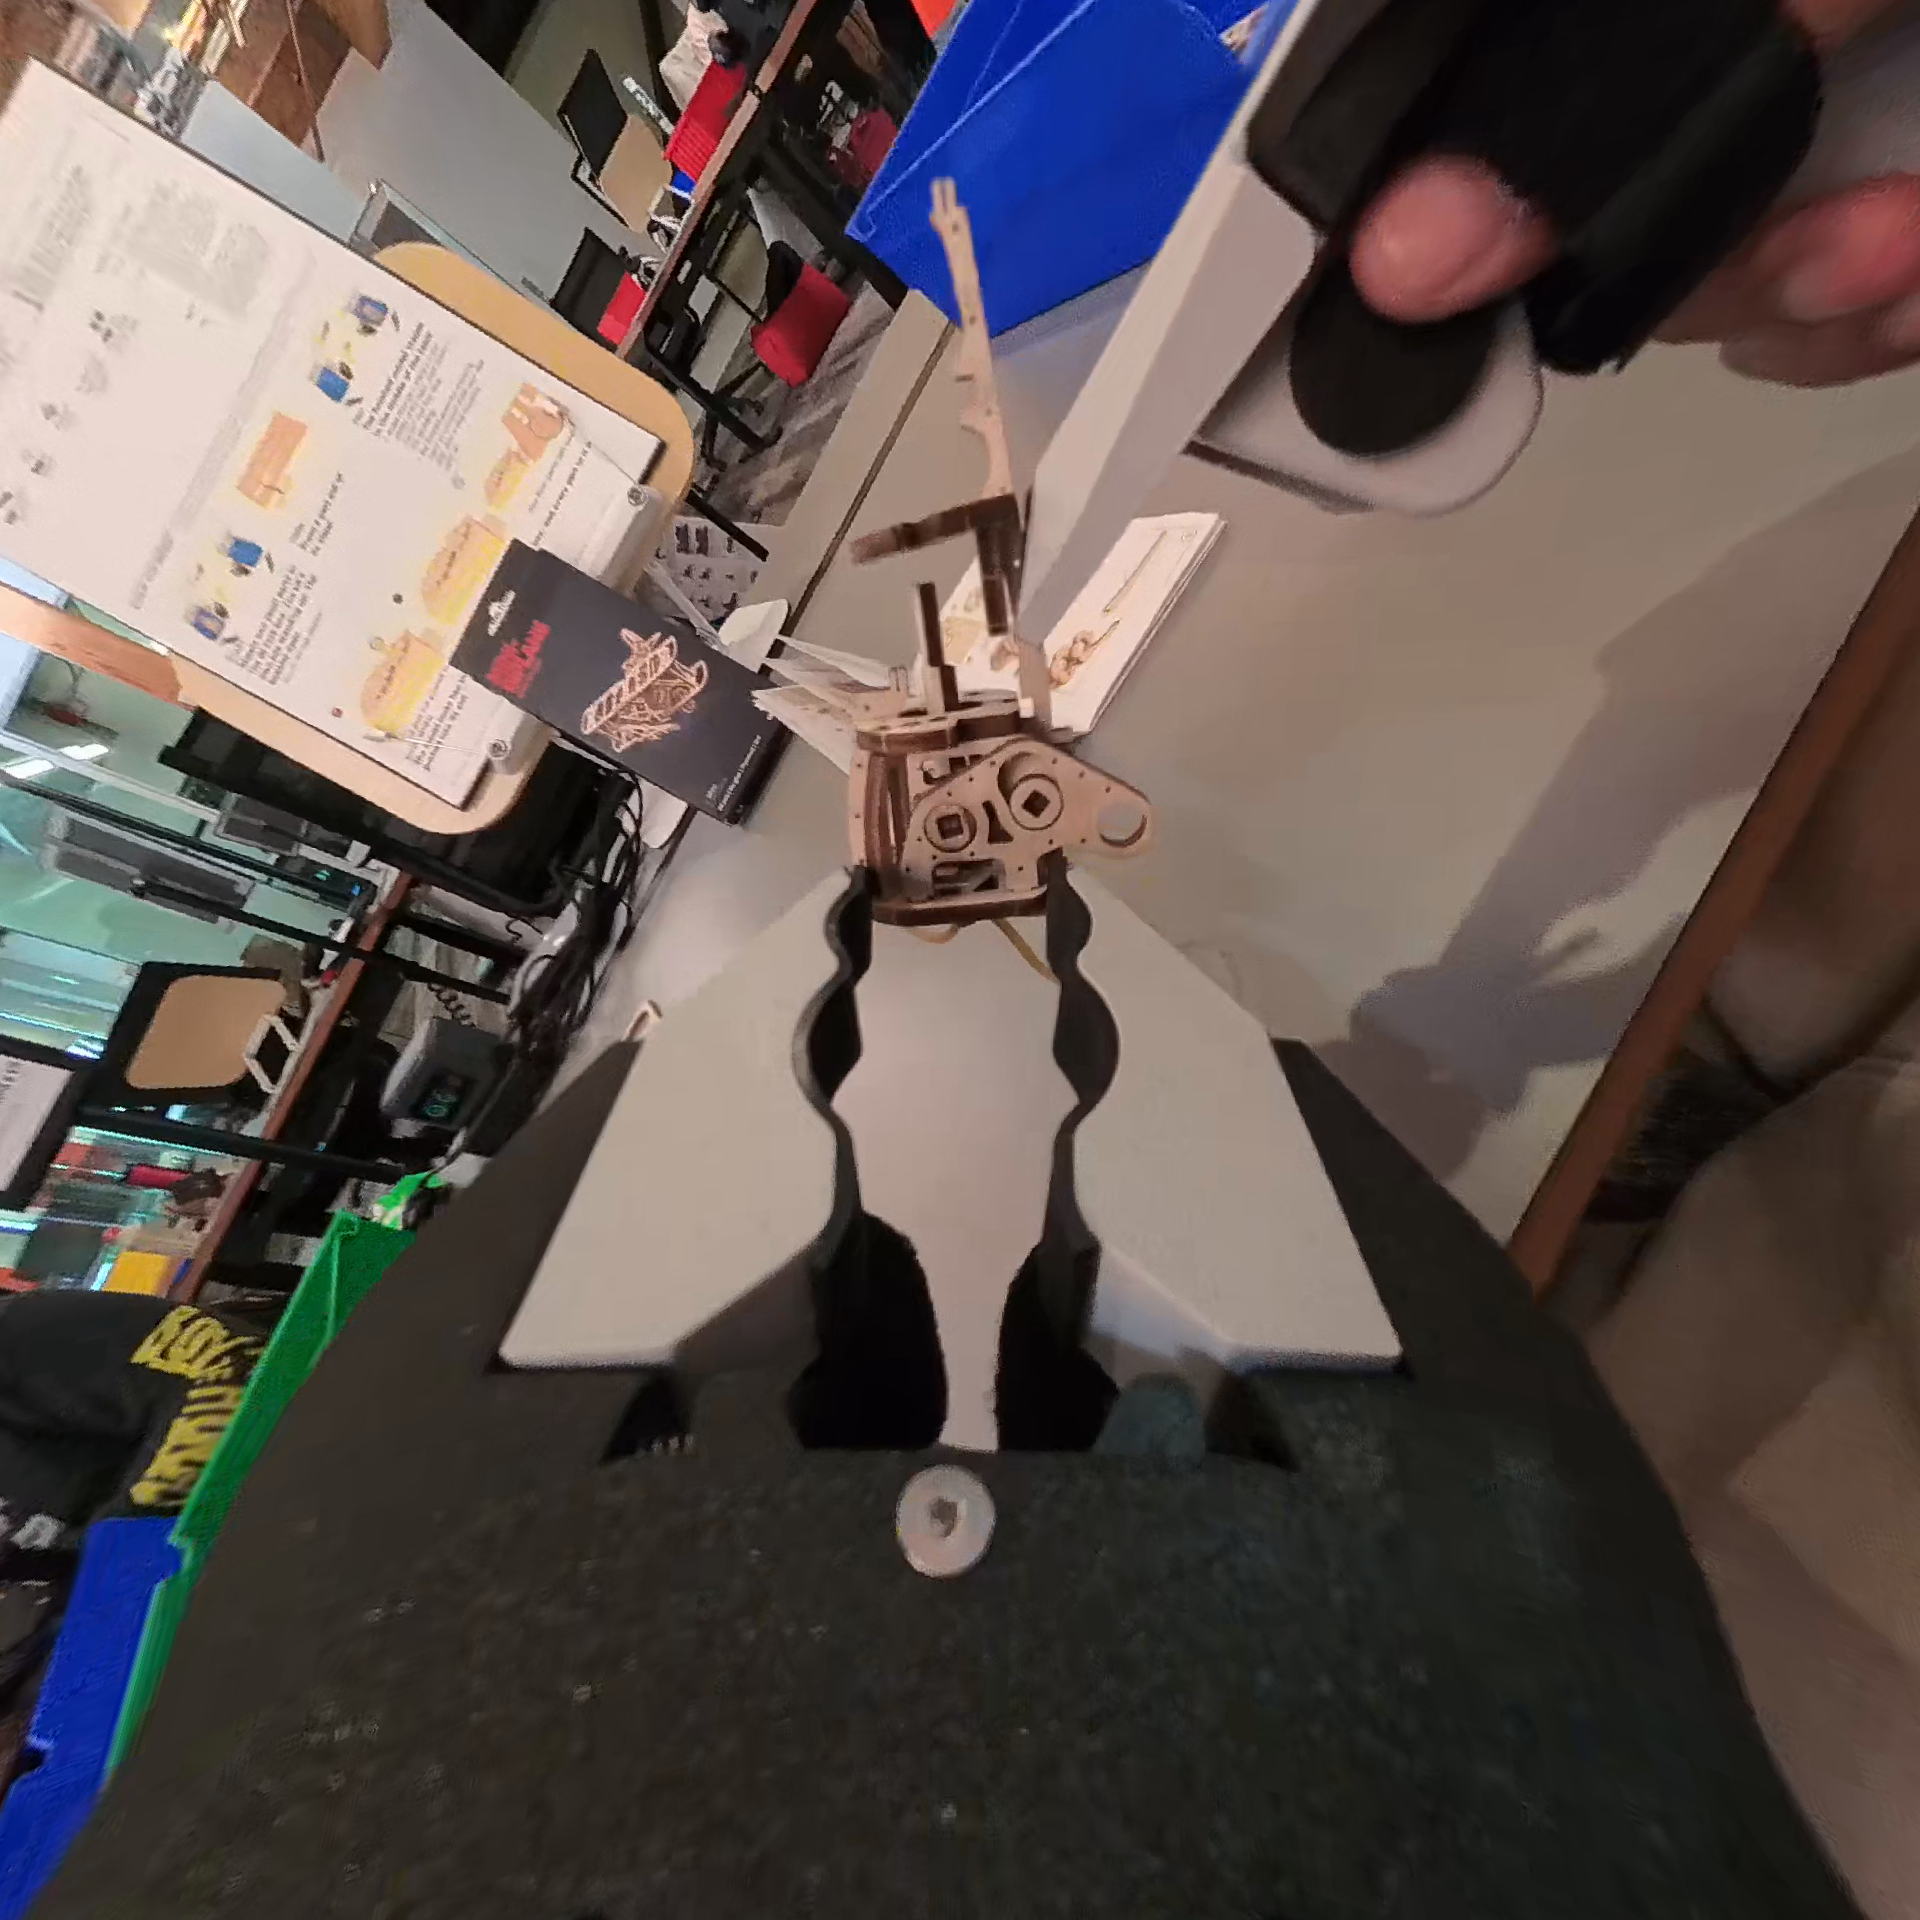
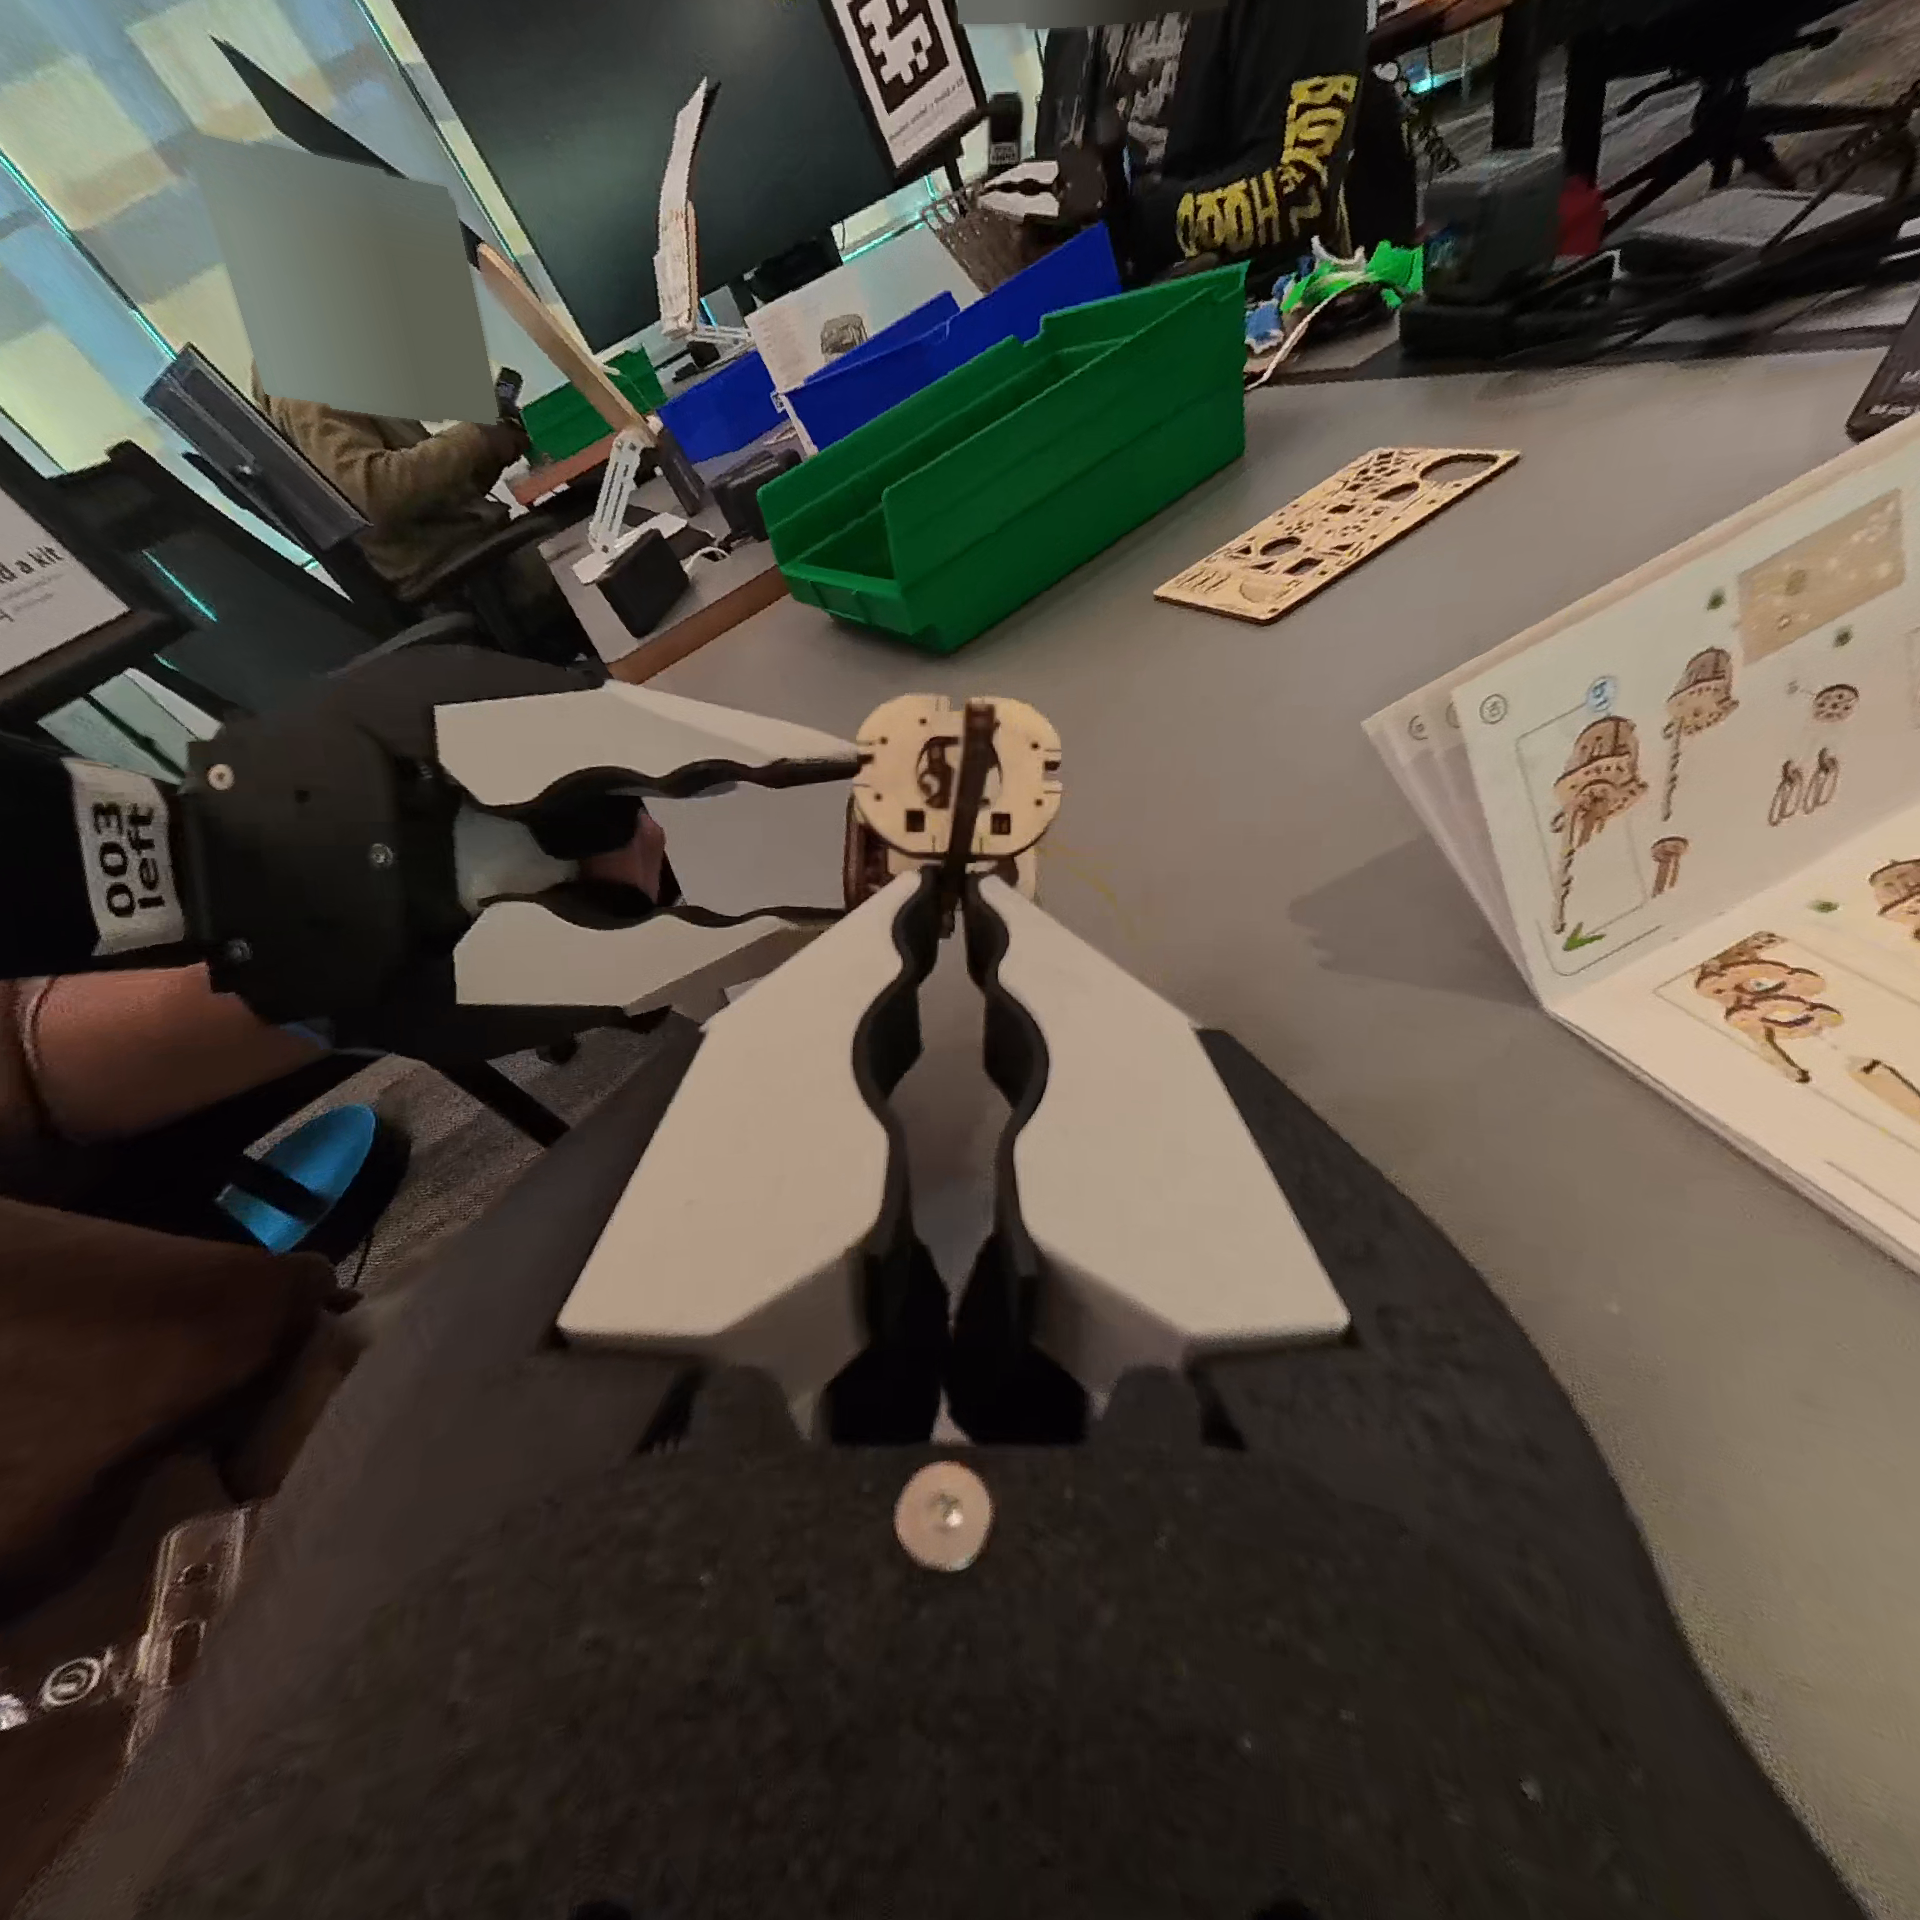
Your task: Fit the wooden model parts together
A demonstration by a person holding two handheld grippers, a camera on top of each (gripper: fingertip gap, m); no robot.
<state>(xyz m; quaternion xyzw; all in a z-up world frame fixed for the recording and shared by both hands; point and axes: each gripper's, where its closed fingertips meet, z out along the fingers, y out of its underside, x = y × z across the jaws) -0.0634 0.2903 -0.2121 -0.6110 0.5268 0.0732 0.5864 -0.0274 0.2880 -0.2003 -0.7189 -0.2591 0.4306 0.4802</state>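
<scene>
Left gripper (image 1: 956,883) clamps the wooden model body (image 1: 977,810); right gripper (image 2: 951,883) pinches a thin strut (image 2: 971,779); skewed pressure could snap it.

On the grey table (image 2: 1455,1039), the round wooden model body (image 2: 961,784) sits centre. The green plastic bin (image 2: 997,499) lies behind it, the perforated wooden parts sheet (image 2: 1335,530) behind-right, the open instruction booklet (image 2: 1714,831) right.

Two grippers are at work: the left gripper (image 2: 847,836) and the right gripper (image 2: 943,883). Between them is one wooden model (image 2: 956,795). On the grey table (image 2: 1299,1299) I count one green bin (image 2: 997,499), one punched-out wooden sheet (image 2: 1335,535) and one open instruction booklet (image 2: 1714,862).
</scene>
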